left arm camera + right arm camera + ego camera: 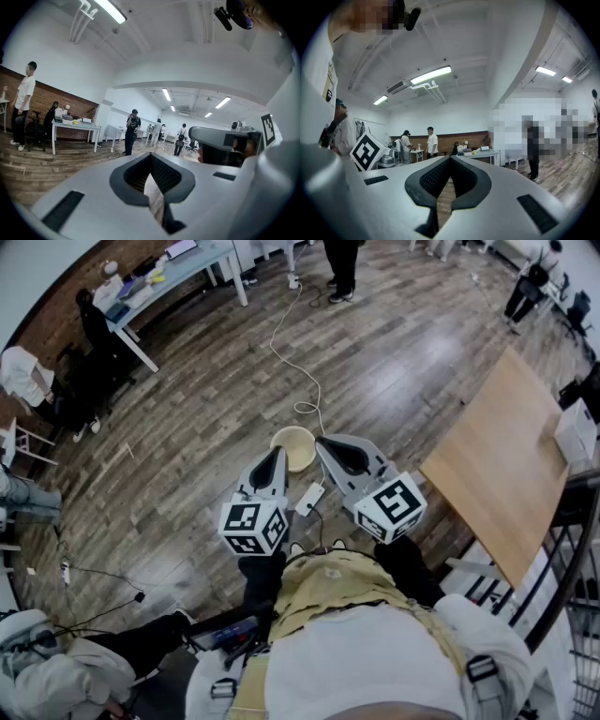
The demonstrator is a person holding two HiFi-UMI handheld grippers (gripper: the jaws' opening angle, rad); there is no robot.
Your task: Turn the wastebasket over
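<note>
In the head view a cream, round wastebasket (292,448) stands on the wooden floor with its open mouth facing up. It shows between the tips of my two grippers, which are held well above it and point roughly level. The left gripper (277,455) is shut with nothing in it, and so is the right gripper (324,442). In the left gripper view the left gripper (151,157) looks out across the room. The right gripper (450,159) does the same in its own view. Neither gripper view shows the wastebasket.
A white cable (298,371) runs over the floor to a white power strip (310,498) by the basket. A wooden table (506,465) stands at the right, with a railing (562,568) beyond it. A pale table (178,268) and people (342,268) are farther off.
</note>
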